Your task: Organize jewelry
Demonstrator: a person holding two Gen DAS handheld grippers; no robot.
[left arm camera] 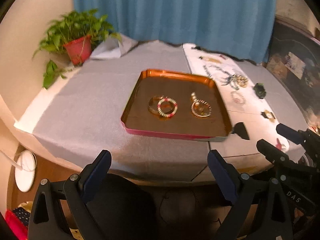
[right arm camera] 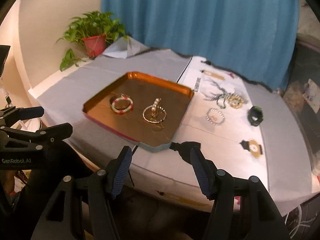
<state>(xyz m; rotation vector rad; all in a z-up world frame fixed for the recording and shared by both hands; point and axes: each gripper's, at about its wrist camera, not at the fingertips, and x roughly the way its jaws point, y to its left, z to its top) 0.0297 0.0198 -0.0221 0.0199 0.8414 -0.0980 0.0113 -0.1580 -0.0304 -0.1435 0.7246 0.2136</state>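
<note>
While both pairs of fingers stand released and empty short of the table edge, I judge the next pick. My left gripper (left arm camera: 159, 172) points at the shallow copper-coloured metal tray (left arm camera: 220, 94), which already holds the pink-and-white beaded bangle (left arm camera: 167, 107). Beyond my right gripper (right arm camera: 161, 169), to the right of its fingers, the pale beaded bracelet (right arm camera: 215, 116) lies on white cloth (right arm camera: 230, 150): light, limp, slippery, so I'd pinch across one strand.
</note>
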